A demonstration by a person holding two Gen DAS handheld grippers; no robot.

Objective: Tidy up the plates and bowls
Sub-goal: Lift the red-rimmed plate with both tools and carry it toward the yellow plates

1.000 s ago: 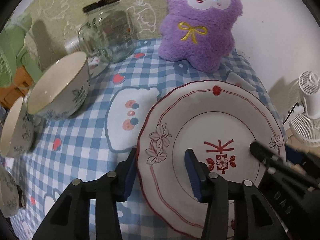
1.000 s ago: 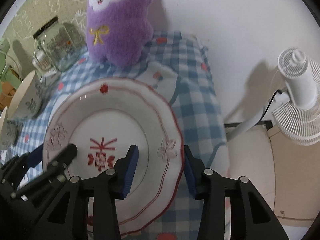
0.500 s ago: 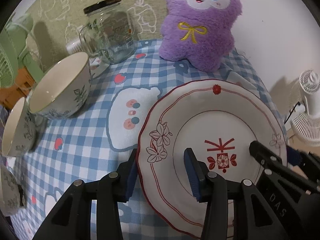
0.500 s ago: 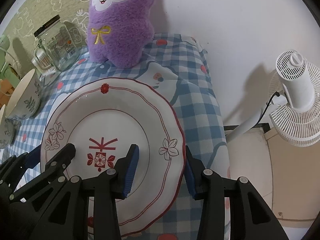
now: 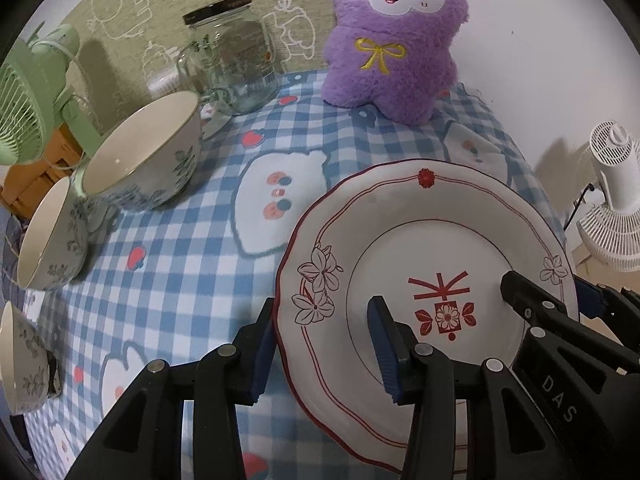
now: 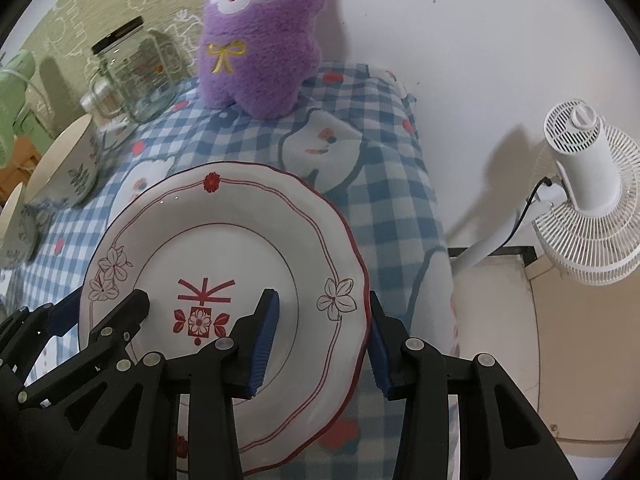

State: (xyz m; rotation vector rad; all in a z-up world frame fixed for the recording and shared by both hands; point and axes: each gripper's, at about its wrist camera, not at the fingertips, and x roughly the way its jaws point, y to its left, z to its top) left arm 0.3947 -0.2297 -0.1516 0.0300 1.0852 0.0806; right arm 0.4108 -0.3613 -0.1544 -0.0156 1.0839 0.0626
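Observation:
A white plate with red trim and a red flower motif (image 5: 420, 240) (image 6: 224, 240) lies on the blue checked cloth. My left gripper (image 5: 324, 344) straddles its left rim, jaws wide, one finger over the plate and one outside. My right gripper (image 6: 320, 344) straddles its right rim the same way. Neither pad visibly presses the plate. A large floral bowl (image 5: 144, 152) (image 6: 64, 164) stands at the left, a smaller bowl (image 5: 48, 236) beside it, and another bowl (image 5: 20, 364) at the left edge.
A purple plush toy (image 5: 392, 40) (image 6: 260, 36) and a glass jar (image 5: 232, 56) (image 6: 132, 76) stand at the back of the table. A green fan (image 5: 28, 96) is at the left. A white fan (image 6: 588, 196) stands on the floor beyond the table's right edge.
Both grippers stay around the plate's rims with the same jaw gap. The view has drawn slightly back and up, so the plate sits a little lower in both views.

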